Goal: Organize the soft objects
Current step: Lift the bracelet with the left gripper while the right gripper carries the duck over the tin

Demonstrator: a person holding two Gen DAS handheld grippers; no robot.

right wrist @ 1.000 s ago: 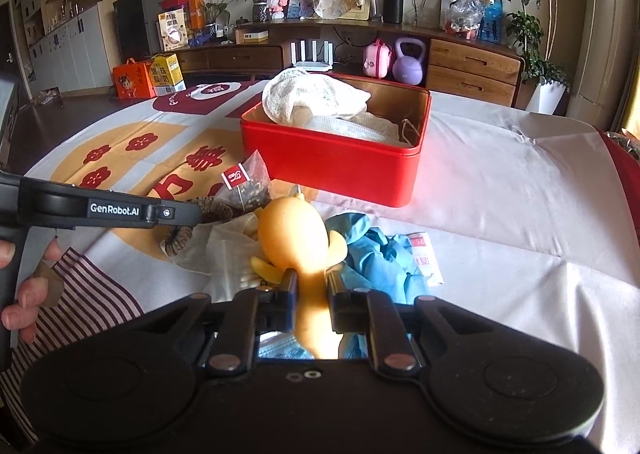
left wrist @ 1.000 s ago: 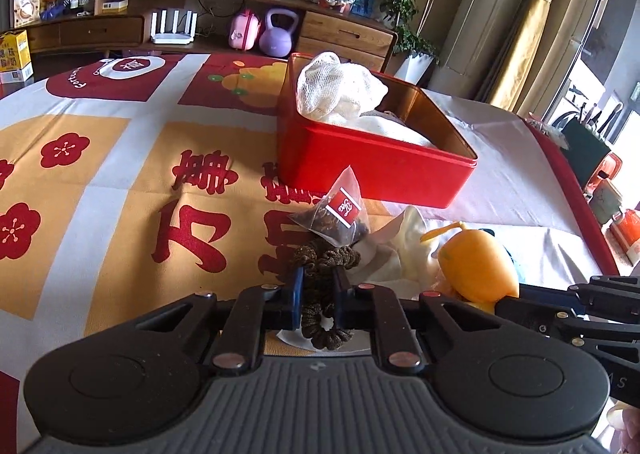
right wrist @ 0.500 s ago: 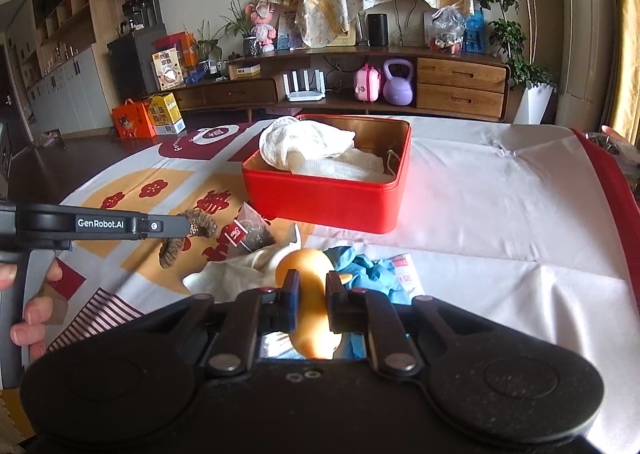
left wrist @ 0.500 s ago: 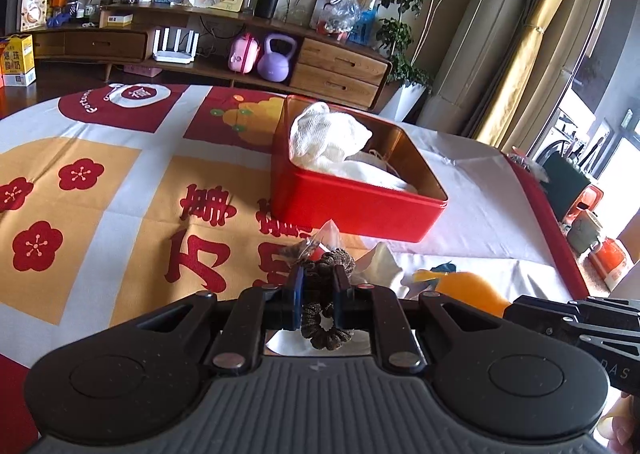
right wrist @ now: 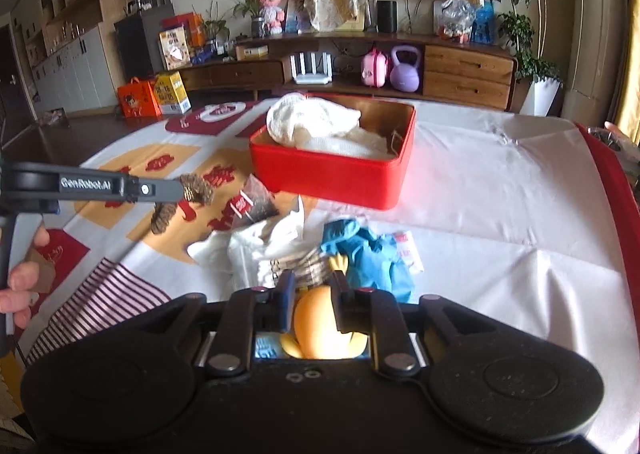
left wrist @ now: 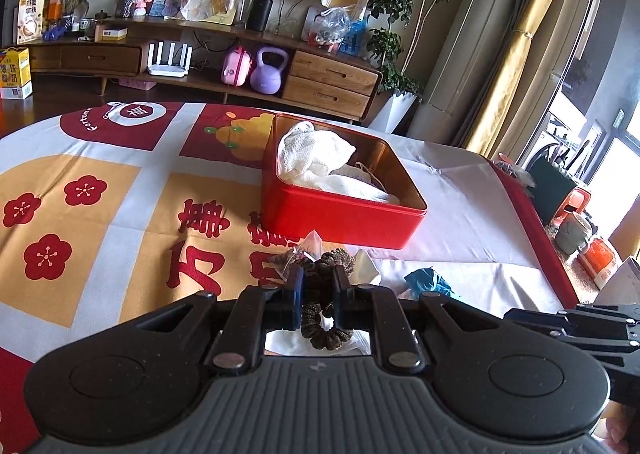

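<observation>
Two tools | left [left wrist: 318, 286] grips scrunchie [left wrist: 326, 328] | right [right wrist: 313, 290], jaws just widening, grips duck [right wrist: 320, 328]

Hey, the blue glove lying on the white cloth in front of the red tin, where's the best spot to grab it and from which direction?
Probably the raised crumpled hump of the blue glove, pinched from above. It lies limp on the tablecloth, so no edge offers a side grip.

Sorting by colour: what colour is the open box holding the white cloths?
Red box, clearest in the left wrist view.
</observation>
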